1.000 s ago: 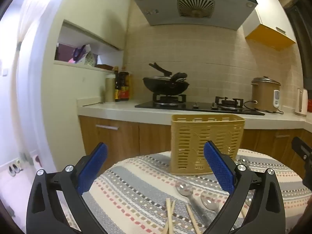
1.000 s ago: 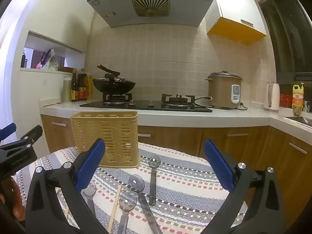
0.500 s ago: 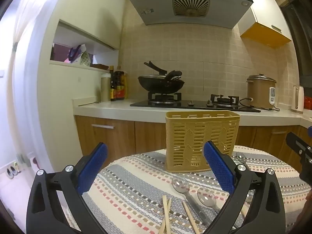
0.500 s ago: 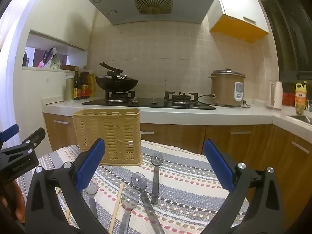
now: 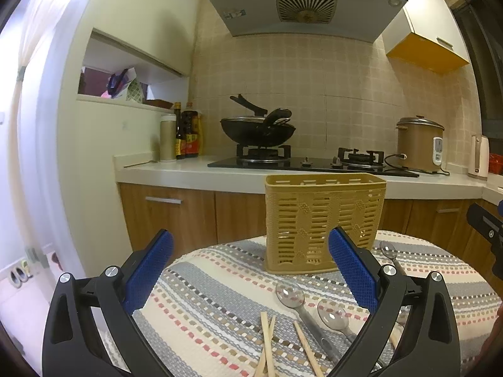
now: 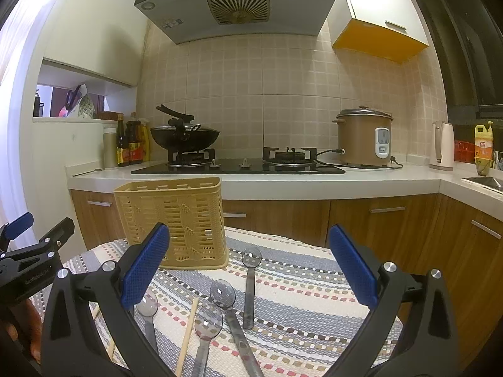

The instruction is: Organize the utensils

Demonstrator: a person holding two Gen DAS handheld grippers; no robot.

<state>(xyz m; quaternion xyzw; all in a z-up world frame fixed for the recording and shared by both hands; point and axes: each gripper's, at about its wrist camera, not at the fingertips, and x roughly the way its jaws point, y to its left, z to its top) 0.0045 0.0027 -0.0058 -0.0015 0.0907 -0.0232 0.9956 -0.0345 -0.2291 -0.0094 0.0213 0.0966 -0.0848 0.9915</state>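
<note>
**Spoons and chopsticks lie loose before the utensil basket**

The chopsticks [image 5: 267,342] and the nearest spoons [image 6: 206,330] run out of frame at the bottom edge, so their full length and number cannot be told. The right gripper's own finger covers part of one spoon in its view. Through the slots of the yellow utensil basket [image 5: 323,220] nothing can be made out inside; its open top shows only dividers.

The basket stands upright at the far side of a round table under a striped woven cloth [image 5: 220,292]. Clear plastic spoons lie flat on the cloth just in front of it, one [image 6: 251,259] near its base, with wooden chopsticks beside them.

The left gripper [image 5: 251,270] hangs above the cloth with fingers spread wide, gripping nothing. The right gripper [image 6: 248,270] is likewise wide apart and bare.

Behind is a kitchen counter with a gas hob, a black wok [image 6: 185,136], a rice cooker [image 6: 364,138] and a range hood [image 6: 239,6].
</note>
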